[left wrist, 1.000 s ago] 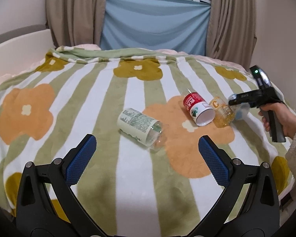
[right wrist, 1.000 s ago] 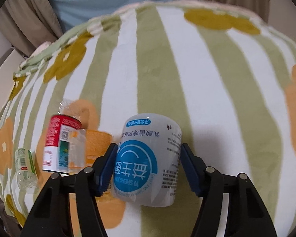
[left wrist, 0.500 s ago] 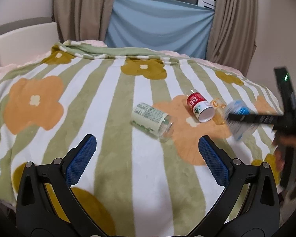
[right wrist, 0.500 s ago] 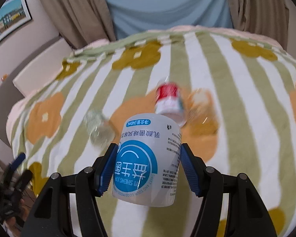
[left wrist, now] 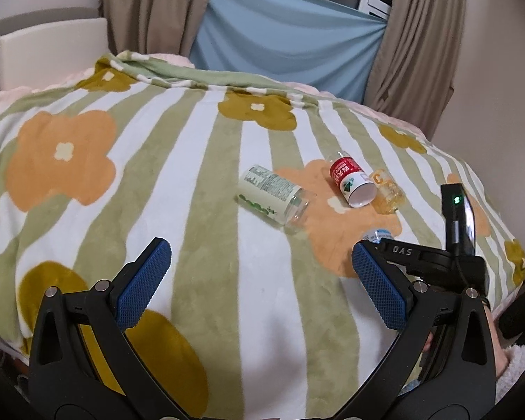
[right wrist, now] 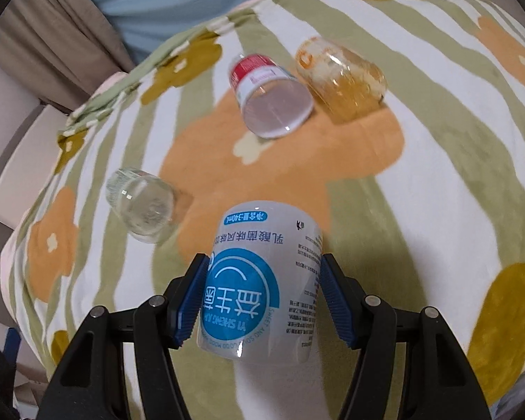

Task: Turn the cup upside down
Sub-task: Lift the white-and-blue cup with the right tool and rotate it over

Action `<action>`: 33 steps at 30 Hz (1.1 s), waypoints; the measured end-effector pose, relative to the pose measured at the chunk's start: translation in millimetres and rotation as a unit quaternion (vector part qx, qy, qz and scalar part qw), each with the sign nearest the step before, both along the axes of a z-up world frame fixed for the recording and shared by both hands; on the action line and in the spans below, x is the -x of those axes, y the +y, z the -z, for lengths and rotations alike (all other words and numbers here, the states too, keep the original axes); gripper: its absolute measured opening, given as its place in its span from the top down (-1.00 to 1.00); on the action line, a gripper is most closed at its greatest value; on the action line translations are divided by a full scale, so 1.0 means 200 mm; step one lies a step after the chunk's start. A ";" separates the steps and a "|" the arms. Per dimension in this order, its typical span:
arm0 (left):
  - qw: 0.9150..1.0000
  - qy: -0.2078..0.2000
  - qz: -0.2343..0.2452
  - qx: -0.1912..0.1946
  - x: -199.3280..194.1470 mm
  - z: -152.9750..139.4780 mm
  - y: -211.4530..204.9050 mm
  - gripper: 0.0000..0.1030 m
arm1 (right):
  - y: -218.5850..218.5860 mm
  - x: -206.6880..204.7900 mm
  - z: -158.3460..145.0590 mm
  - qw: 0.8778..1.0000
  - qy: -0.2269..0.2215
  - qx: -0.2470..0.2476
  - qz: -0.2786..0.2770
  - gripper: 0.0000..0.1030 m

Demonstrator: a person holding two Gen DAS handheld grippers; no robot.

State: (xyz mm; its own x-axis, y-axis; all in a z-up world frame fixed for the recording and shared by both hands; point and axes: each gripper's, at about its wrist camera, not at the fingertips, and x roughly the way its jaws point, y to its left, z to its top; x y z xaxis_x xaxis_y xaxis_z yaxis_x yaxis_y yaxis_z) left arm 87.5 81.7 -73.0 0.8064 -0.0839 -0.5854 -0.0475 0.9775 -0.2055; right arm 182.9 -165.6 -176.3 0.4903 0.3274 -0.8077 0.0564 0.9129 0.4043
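Note:
My right gripper (right wrist: 262,294) is shut on a clear cup with a blue round label (right wrist: 259,280) and holds it above the blanket, its printed text upside down in the right wrist view. In the left wrist view only the cup's top edge (left wrist: 378,235) shows behind the right gripper's black body (left wrist: 434,262). My left gripper (left wrist: 262,287) is open and empty, low over the near part of the blanket, well short of the cups.
A striped flower blanket (left wrist: 206,245) covers the bed. On it lie a green-label cup (left wrist: 273,196), a red-label cup (left wrist: 351,183) and an orange cup (left wrist: 386,192), all on their sides. Curtains and a blue cloth (left wrist: 283,38) are behind.
My right gripper has carried the blue-label cup back toward the near right of the bed and lower. The left gripper has pulled back and up, still open.

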 end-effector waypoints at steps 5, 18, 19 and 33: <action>1.000 0.005 0.001 0.008 0.01 0.01 0.01 -0.99 | 0.02 -0.03 0.05 1.000 0.018 0.013 -0.004 -0.21; 0.999 -0.002 0.021 -0.043 -0.01 -0.10 -0.09 -0.99 | -0.11 0.12 -0.13 0.997 -0.067 0.029 -0.024 -0.99; 0.999 -0.006 0.029 -0.041 -0.01 -0.12 -0.11 -0.99 | -0.13 0.15 -0.17 0.996 -0.079 0.031 -0.027 -0.99; 0.977 0.056 0.179 -0.099 -0.40 -0.22 -0.70 -0.99 | -0.55 0.62 -0.62 0.959 -0.273 0.061 -0.038 -1.00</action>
State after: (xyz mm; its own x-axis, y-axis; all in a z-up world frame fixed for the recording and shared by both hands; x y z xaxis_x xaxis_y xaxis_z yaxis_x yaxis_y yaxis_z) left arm 167.7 -57.4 -29.1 0.6751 -0.2258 -0.7023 0.2942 0.9554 -0.0245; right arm 58.9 -274.9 -52.6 0.8295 0.2979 -0.4724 -0.2017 0.9485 0.2441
